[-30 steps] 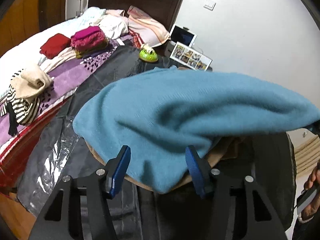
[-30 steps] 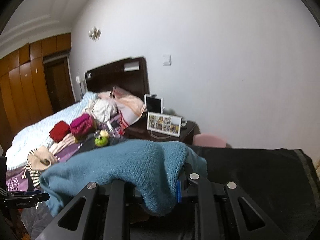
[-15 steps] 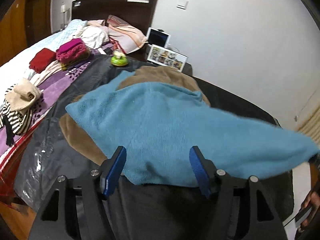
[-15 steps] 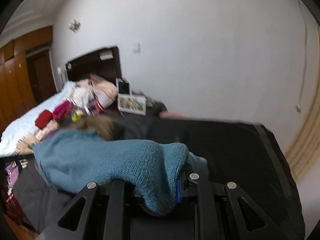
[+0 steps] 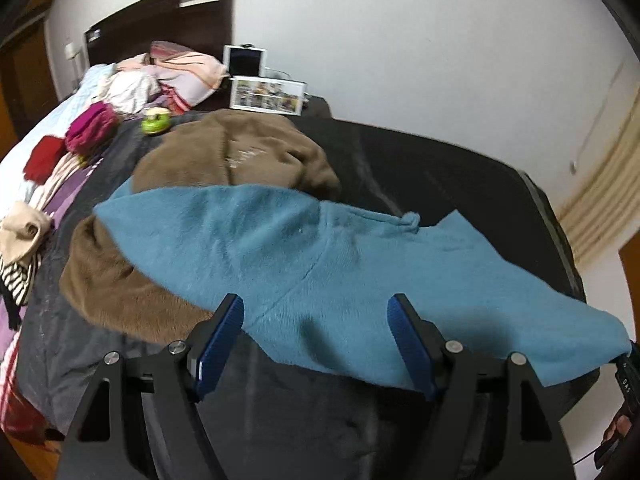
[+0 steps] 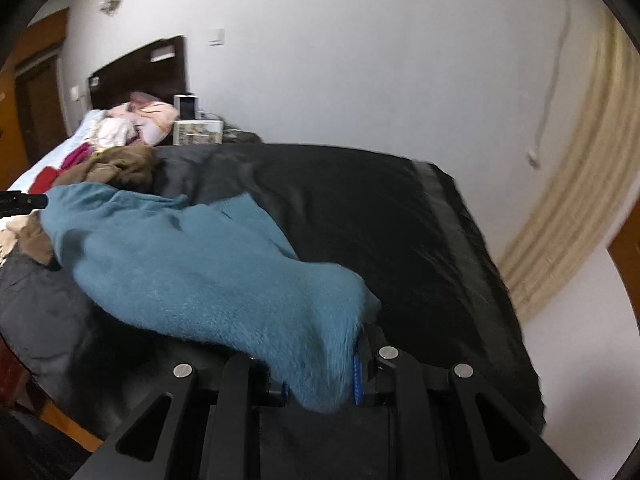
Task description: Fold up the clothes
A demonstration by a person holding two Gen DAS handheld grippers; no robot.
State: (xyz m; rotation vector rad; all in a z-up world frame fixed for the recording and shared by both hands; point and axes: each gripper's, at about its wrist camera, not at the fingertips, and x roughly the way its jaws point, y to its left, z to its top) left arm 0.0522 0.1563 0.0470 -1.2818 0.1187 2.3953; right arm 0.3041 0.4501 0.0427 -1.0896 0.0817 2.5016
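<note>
A teal knit sweater (image 5: 320, 264) lies stretched across the black cover (image 5: 440, 176), its left part draped over a brown fleece garment (image 5: 240, 156). My left gripper (image 5: 316, 340) is open and empty, its blue pads just above the sweater's near edge. My right gripper (image 6: 320, 376) is shut on one end of the sweater (image 6: 224, 276) and holds it taut near the front right. The brown garment (image 6: 124, 164) shows behind it.
Folded red (image 5: 42, 158) and magenta (image 5: 92, 126) clothes, a striped item (image 5: 18, 276) and pillows (image 5: 180, 72) lie on the bed at left. A green toy (image 5: 156, 120), photo frame (image 5: 266, 94) and tablet (image 5: 244, 62) stand at the back. Wall behind, curtain (image 6: 580, 184) right.
The sweater was lifted in the air; it has been pulled right and lowered flat, uncovering the brown garment. My right gripper moved right and down with it. My left gripper stays open.
</note>
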